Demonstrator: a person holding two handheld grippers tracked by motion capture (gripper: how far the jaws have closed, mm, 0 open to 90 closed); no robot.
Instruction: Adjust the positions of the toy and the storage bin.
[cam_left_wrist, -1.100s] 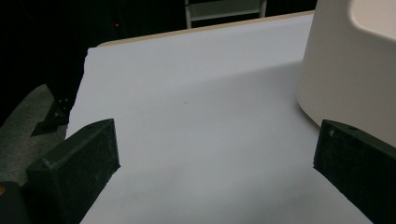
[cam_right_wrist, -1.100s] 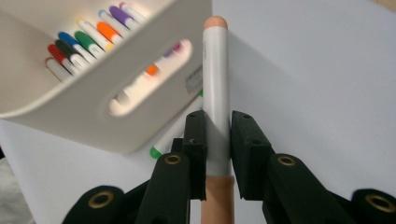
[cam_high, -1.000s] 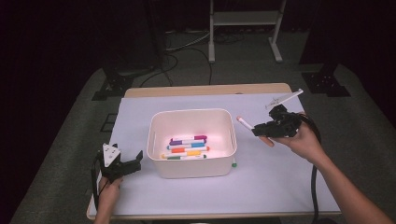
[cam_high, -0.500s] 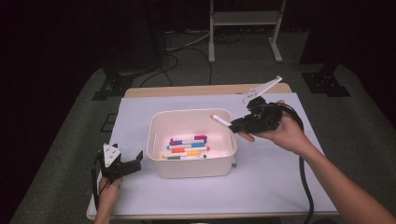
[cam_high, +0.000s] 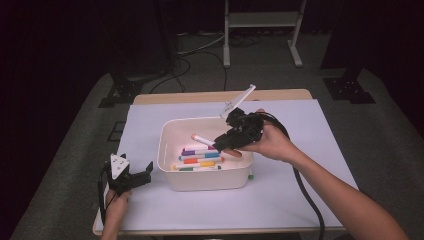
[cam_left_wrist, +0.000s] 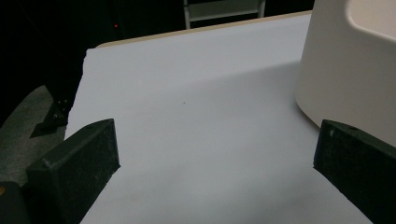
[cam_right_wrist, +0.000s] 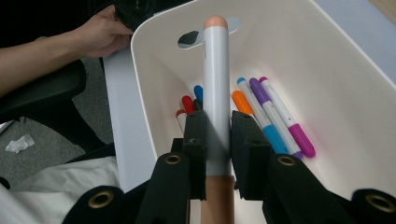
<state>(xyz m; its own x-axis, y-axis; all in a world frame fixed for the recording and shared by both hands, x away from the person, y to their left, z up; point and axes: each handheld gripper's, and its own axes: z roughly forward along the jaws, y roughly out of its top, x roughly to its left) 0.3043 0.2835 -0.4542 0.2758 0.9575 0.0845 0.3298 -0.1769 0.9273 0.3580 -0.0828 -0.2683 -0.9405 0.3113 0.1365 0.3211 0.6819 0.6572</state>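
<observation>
— Dark room, grey floor, a metal stand (cam_high: 262, 20) at the top of the high view. Pale sheet over the surface (cam_high: 310, 195) mid-frame. Anything on it?

— White tub (cam_high: 167, 150) at the centre, holding a row of markers (cam_high: 197, 161) on its bottom: purple, orange, blue, red and others, lying roughly side by side.

— And the tongs?

— Right tongs (cam_right_wrist: 217, 140) clamped on a peach-capped marker (cam_right_wrist: 215, 70), pads pressing the white barrel from both sides. Held over the tub's opening, right of centre in the high view, tip slanting to the upper left, above the markers already inside and not touching them. Right hand (cam_high: 274, 144) wrapped around the grip, just over the tub's right rim.

— Left tongs?

— Left tongs (cam_high: 142, 175) spread wide, nothing between the pads, parked low at the lower left, just beside the tub's left wall but apart from it. Left hand (cam_high: 116, 202) below, near the surface's front edge.

— So how far along?

— Most likely near the end of collecting markers into the tub. Several already in; one carried and over the tub, not yet released. No other loose marker to be made out on the sheet, apart from a small green bit (cam_high: 249, 175) at the tub's lower right corner, too small to identify.

— Left to do?

— Probably lowering a little, opening the right tongs, letting the marker drop among the rest. Perhaps the green bit afterwards, if part of the set.
</observation>
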